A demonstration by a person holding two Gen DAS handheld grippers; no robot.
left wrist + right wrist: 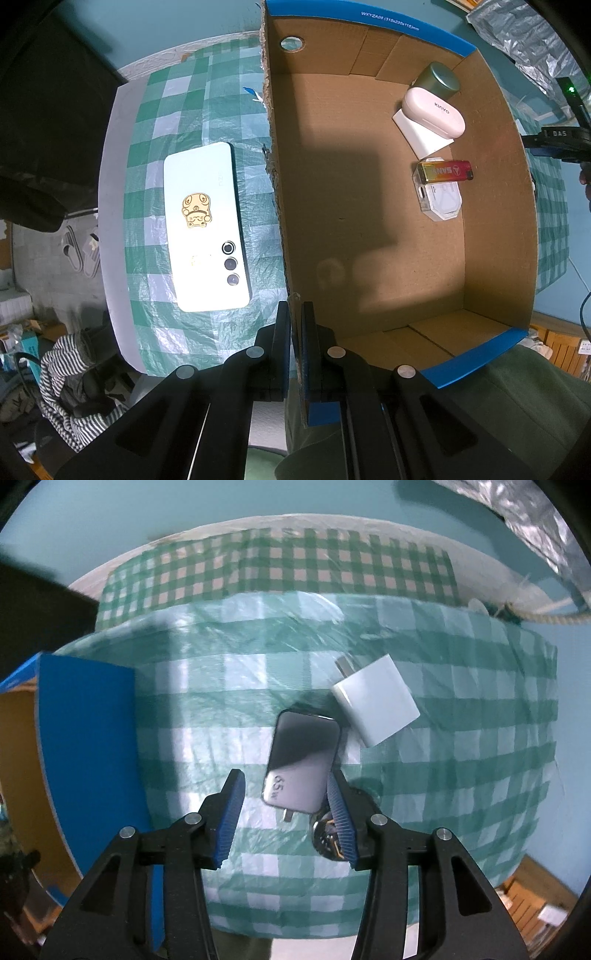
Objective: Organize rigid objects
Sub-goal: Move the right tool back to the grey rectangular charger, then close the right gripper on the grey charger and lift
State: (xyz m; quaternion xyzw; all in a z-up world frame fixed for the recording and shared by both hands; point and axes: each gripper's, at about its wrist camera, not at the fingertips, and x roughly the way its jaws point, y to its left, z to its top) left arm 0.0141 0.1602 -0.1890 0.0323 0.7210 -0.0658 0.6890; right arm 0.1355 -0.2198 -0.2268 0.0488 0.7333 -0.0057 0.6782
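Cardboard box, blue-rimmed: holds a green tin, pink earbud case lying on a white block, and a lighter atop a clear case, all grouped by the far wall.

Left gripper: clamped tight on the box's near side wall.

Phone: face down on the green checked cloth, beside the box, gold sticker on its back.

Right gripper: jaws apart, empty, poised over a dark glossy charger. White charger just beyond, touching or nearly so. A round metallic item, possibly a watch, sits behind the right finger.
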